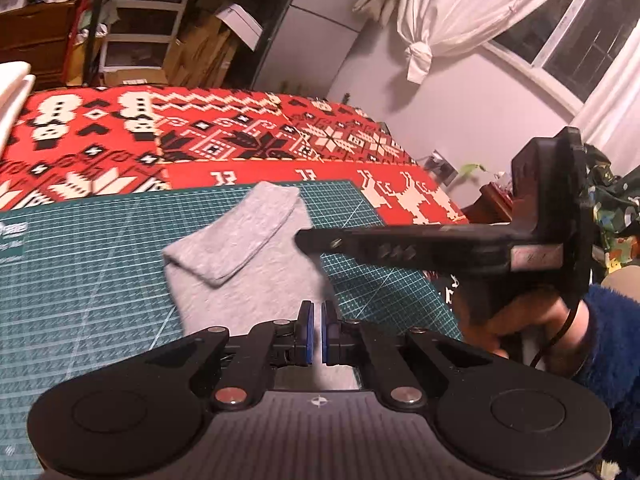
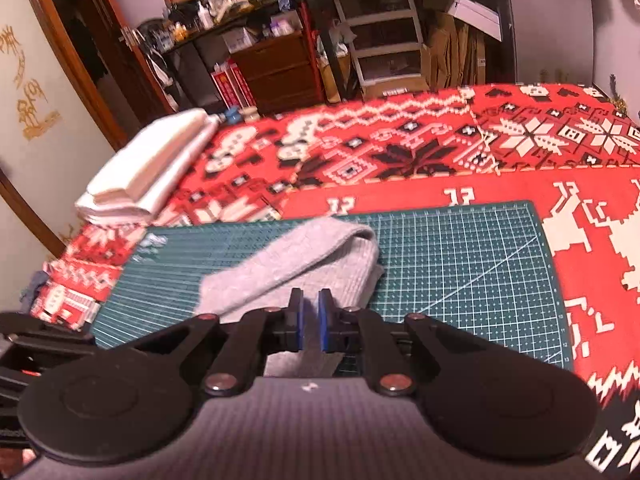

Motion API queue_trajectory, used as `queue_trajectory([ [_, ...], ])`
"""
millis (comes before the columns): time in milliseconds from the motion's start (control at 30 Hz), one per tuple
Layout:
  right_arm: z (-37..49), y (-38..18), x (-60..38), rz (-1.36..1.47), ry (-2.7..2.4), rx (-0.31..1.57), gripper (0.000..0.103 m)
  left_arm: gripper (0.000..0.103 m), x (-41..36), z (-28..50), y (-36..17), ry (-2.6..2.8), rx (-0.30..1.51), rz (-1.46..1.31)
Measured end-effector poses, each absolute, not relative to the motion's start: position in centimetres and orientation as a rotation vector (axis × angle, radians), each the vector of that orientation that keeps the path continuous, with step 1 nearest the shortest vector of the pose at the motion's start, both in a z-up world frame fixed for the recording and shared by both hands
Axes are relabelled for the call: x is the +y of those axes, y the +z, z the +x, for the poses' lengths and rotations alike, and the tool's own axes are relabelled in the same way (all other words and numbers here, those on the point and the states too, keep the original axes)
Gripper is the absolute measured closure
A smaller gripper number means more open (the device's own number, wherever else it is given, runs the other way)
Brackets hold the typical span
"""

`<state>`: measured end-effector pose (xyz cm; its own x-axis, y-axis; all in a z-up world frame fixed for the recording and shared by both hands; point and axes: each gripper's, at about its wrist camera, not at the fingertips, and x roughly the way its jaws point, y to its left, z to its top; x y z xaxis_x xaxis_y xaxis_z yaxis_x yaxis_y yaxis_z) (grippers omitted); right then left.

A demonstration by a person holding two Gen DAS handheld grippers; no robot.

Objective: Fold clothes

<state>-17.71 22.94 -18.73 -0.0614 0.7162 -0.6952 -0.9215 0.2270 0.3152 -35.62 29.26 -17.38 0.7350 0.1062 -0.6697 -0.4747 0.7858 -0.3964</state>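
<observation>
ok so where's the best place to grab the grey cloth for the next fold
Probably the loose near edge of the grey cloth, approached low from the near side of the green cutting mat. The far end is already doubled over into a thick fold, while the near edge lies flat and single just ahead of the right tool, so it should pinch easily.

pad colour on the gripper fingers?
Blue pads on black fingers, both grippers alike; clearest in the left wrist view.
</observation>
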Motion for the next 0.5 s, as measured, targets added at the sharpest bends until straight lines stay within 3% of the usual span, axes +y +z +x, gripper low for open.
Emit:
queue_trajectory([
  [200, -16.4, -19.7, 22.8, -0.256, 1.352, 0.938, 0.098, 0.1, 28.9, -35.6, -18.7, 0.366, 0.727, -0.57],
  [233, -16.3, -19.5, 22.7, -0.256, 1.339, 0.936, 0.094, 0.1, 28.9, -36.0, -18.5, 0.373, 0.723, -0.577],
  [500, -18.8, -17.2, 18.8, -0.235, 1.449, 0.938, 0.094, 0.1, 27.6, -38.9, -17.4, 0.345, 0.705, -0.654],
])
